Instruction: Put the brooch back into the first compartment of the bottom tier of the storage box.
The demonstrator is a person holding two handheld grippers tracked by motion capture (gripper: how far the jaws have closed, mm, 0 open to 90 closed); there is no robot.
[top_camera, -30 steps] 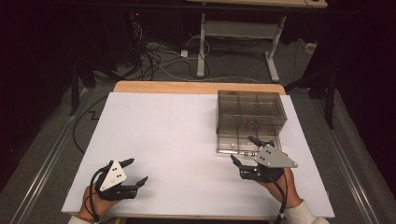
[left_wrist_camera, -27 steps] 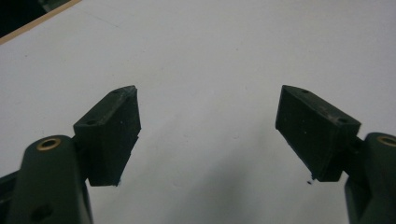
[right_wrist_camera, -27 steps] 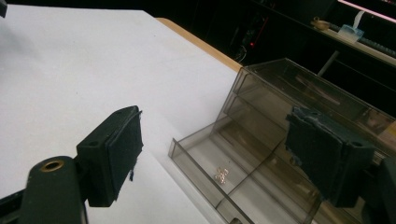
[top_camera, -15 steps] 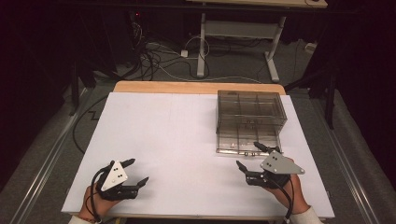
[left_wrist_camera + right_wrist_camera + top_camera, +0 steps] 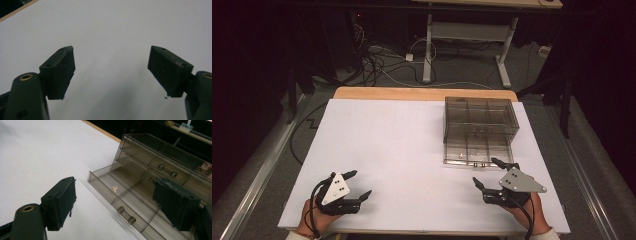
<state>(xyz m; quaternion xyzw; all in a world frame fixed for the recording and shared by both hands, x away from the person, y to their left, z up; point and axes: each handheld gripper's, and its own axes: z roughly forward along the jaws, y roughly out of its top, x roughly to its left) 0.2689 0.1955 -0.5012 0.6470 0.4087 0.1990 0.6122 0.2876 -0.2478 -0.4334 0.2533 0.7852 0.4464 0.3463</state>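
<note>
Jaws apart, both grippers | drawer unit [image 5: 480, 125] — bottom drawer [image 5: 477, 150] out

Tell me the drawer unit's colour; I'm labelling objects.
The drawer unit is smoky, see-through grey plastic, which shows best in the right gripper view.

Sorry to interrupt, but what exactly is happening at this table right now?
A person sits at a white table with a gripper in each hand. The right gripper is open, just in front of a clear drawer box whose bottom drawer is pulled out; it looks empty. The left gripper is open too, over bare tabletop at the near left. Neither grips anything.
</note>
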